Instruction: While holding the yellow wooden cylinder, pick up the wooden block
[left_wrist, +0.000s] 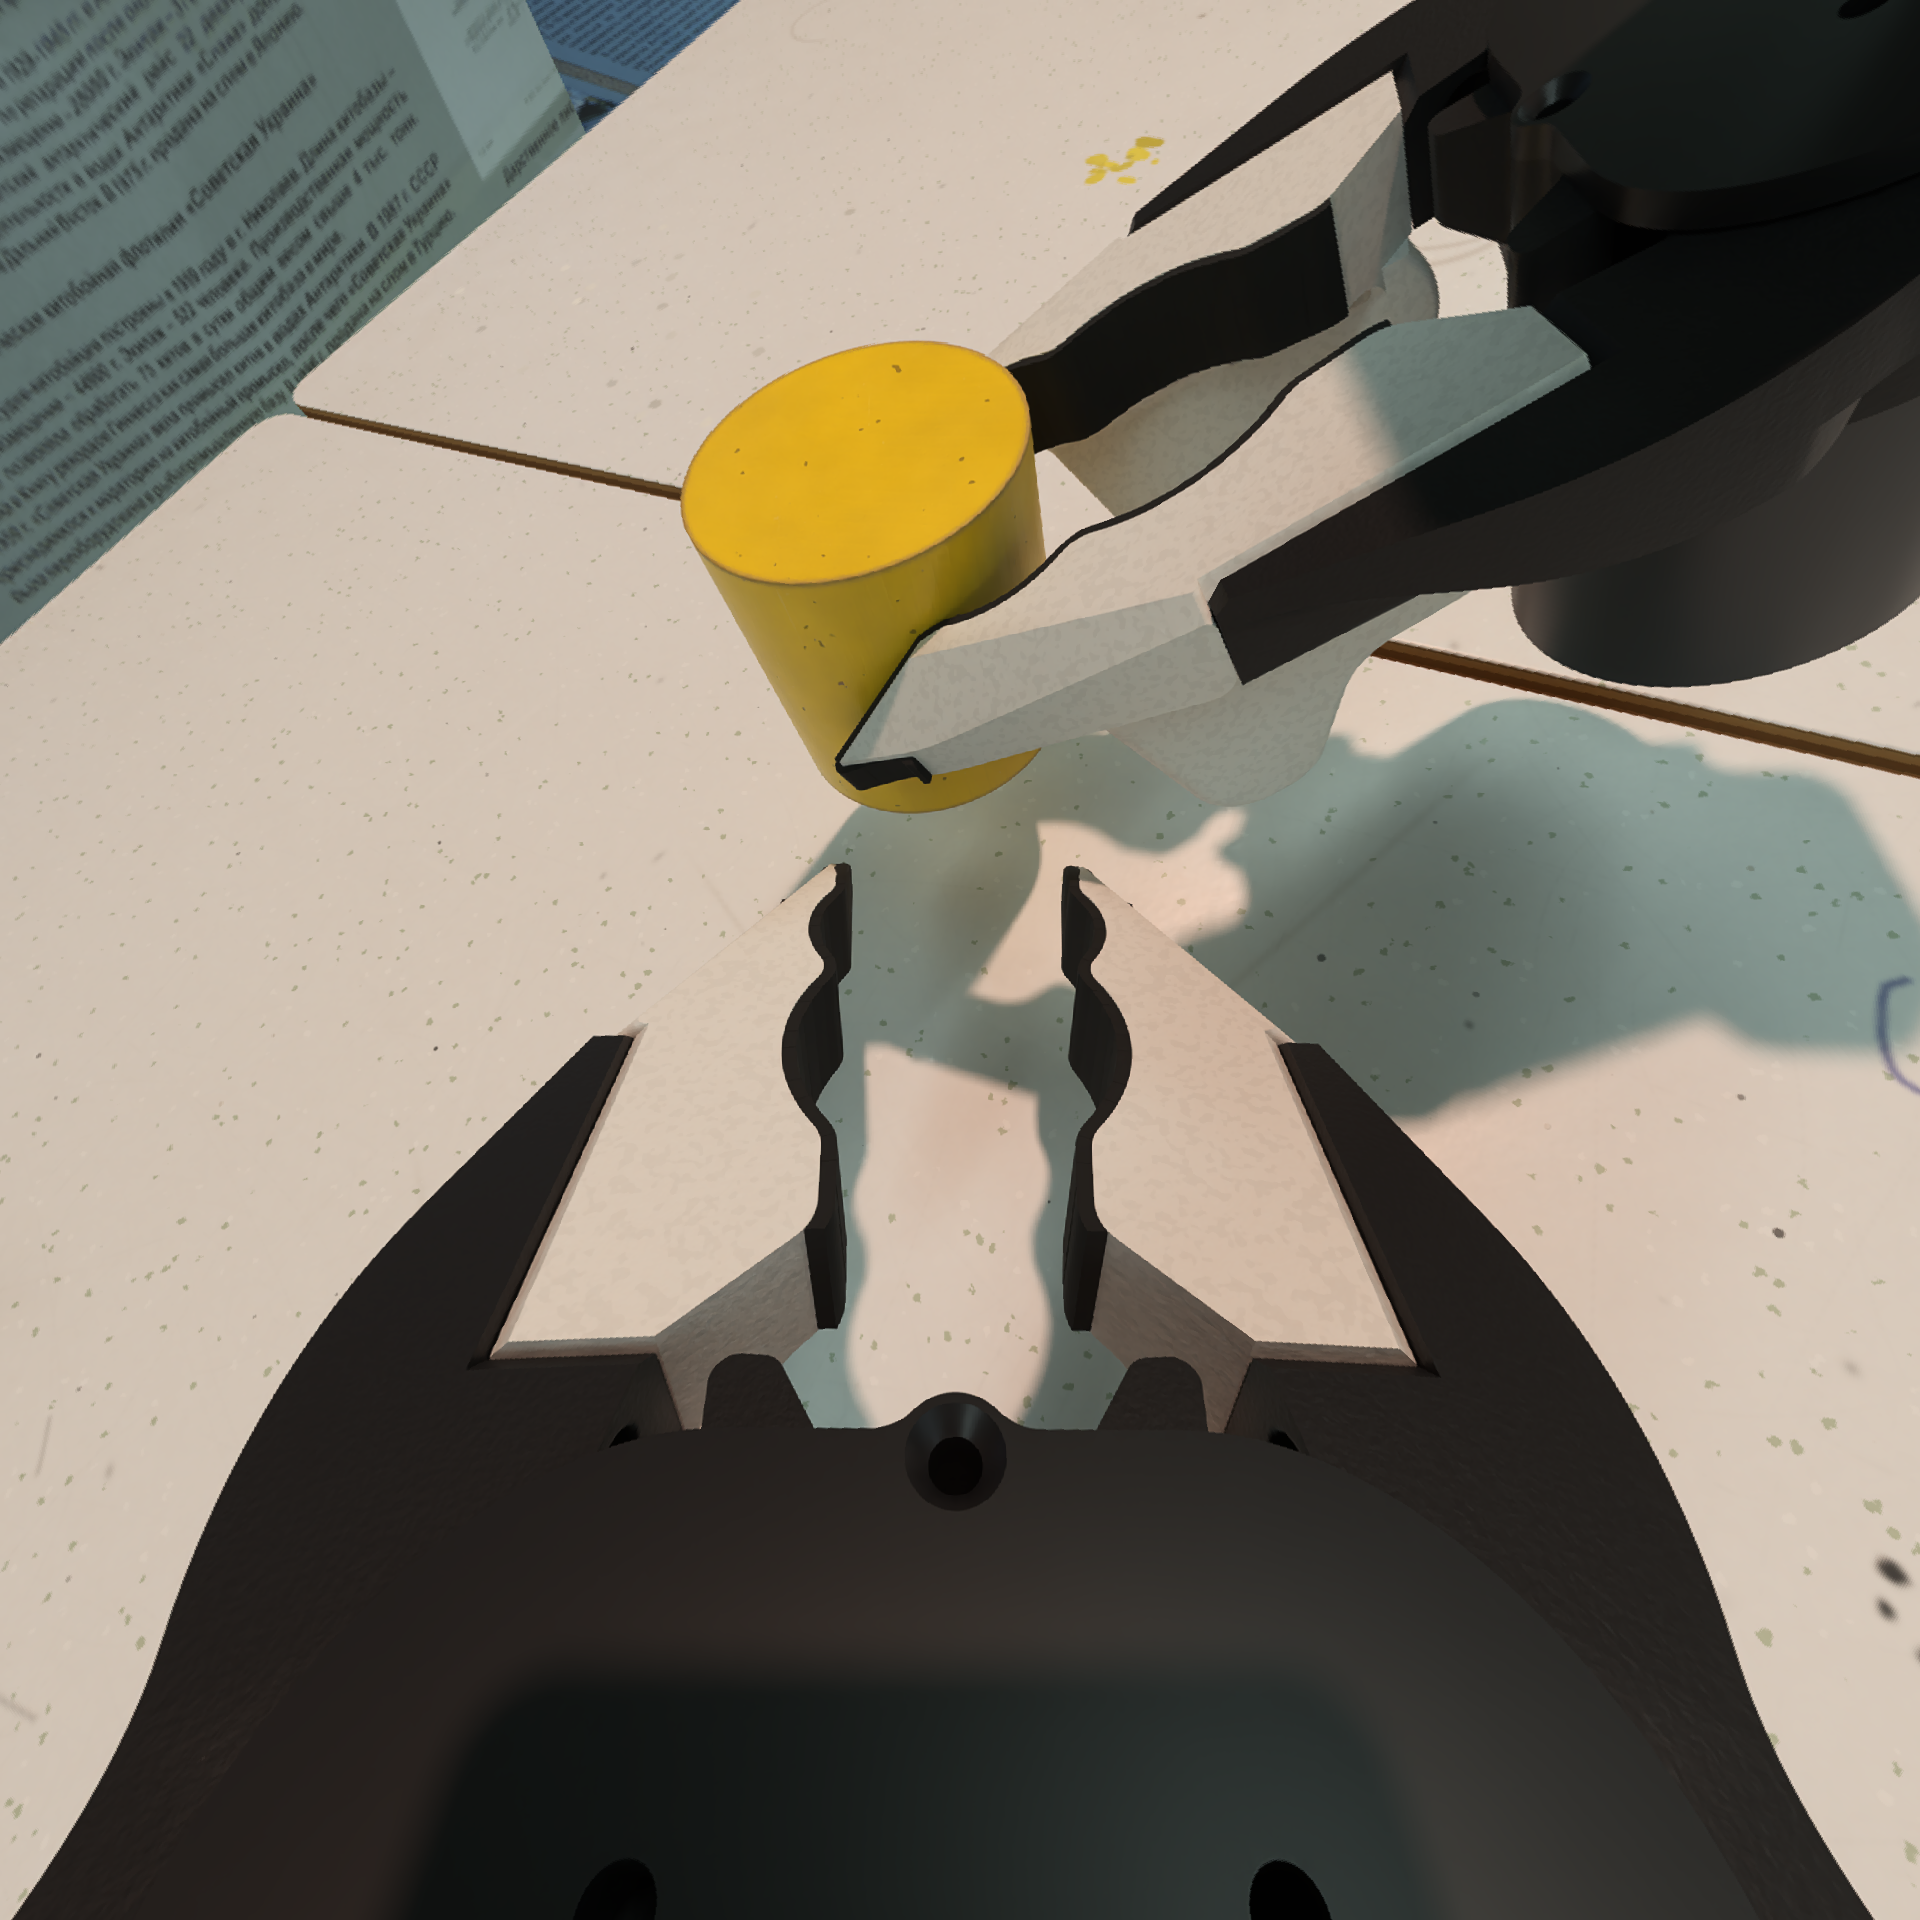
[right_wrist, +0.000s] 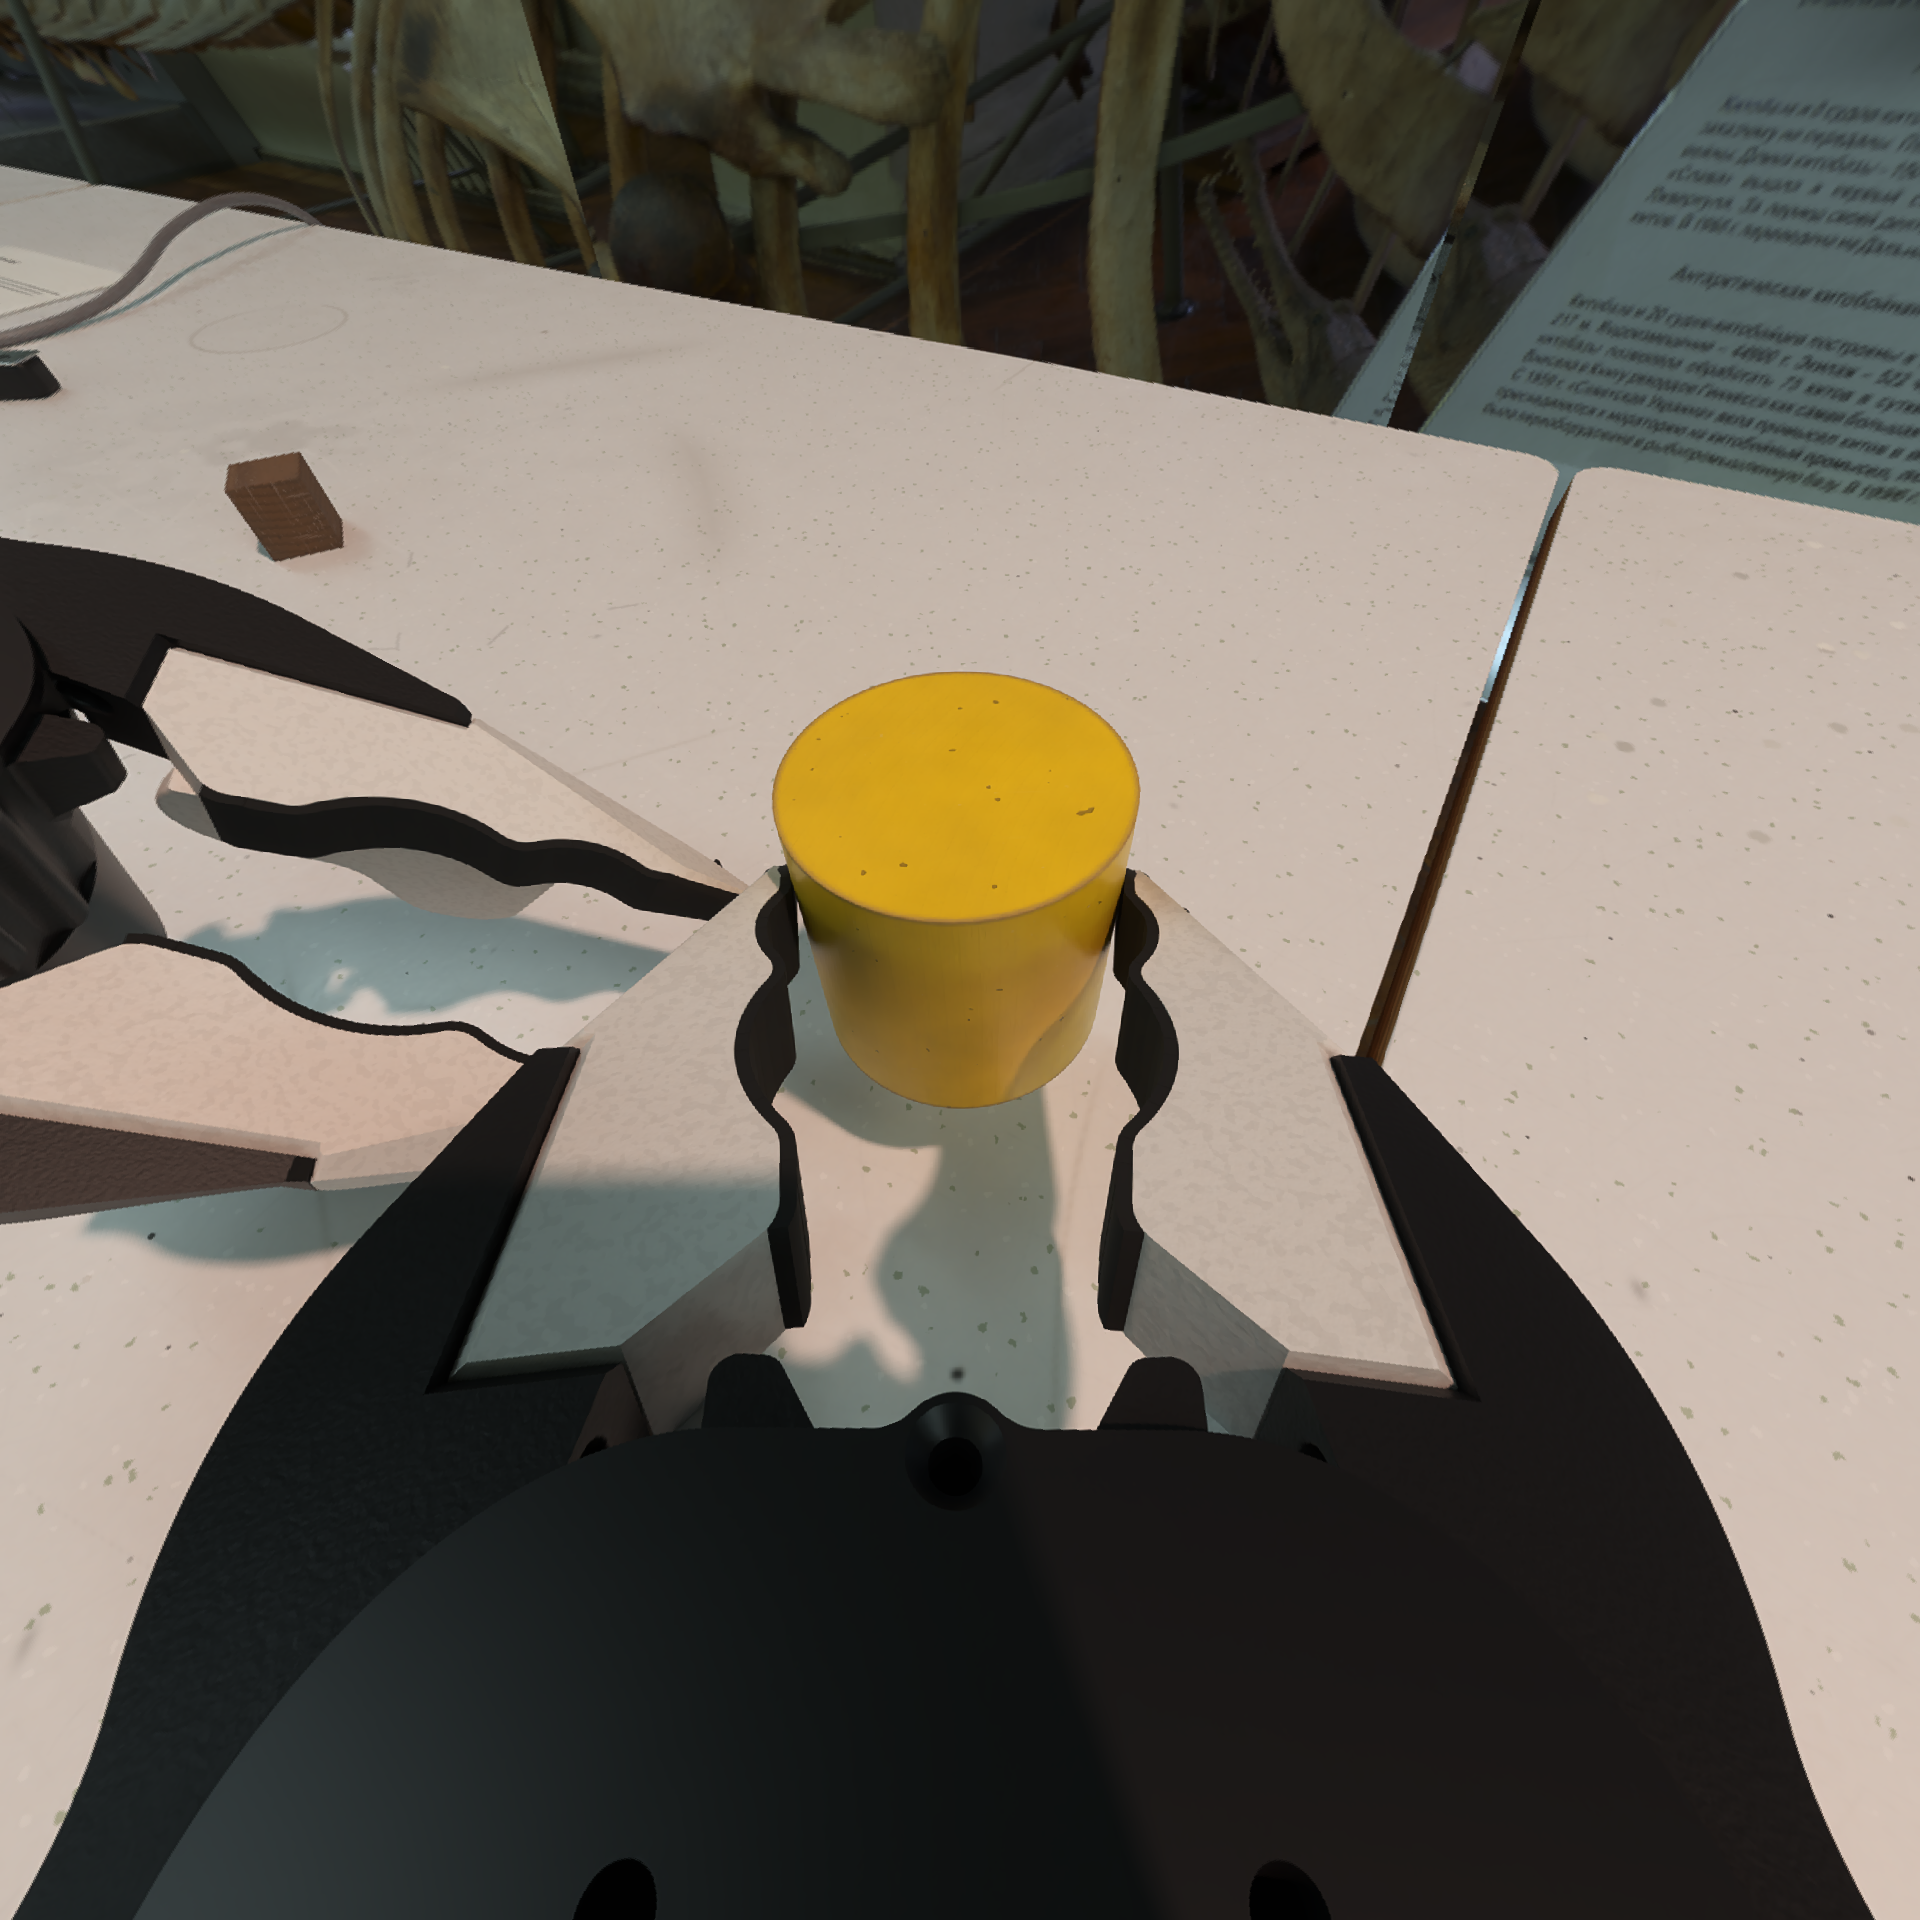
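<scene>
A yellow wooden cylinder (right_wrist: 956, 790) stands upright between the fingertips of my right gripper (right_wrist: 956, 883), which is shut on its two sides. I cannot tell whether it rests on the white table (right_wrist: 1039, 468). In the left wrist view the cylinder (left_wrist: 862, 468) is just ahead, with the right gripper (left_wrist: 935, 571) reaching in from the right. My left gripper (left_wrist: 956, 878) is open and empty, its tips a short way from the cylinder. It shows at the left of the right wrist view (right_wrist: 582, 966). A small brown wooden block (right_wrist: 283, 509) lies on the table far to the left.
A dark seam (right_wrist: 1455, 790) splits the table panels right of the cylinder. A grey printed panel (right_wrist: 1714, 312) stands at the back right, and bones (right_wrist: 831, 125) stand beyond the far edge. A cable (right_wrist: 135, 260) and a black object (right_wrist: 21, 374) lie far left.
</scene>
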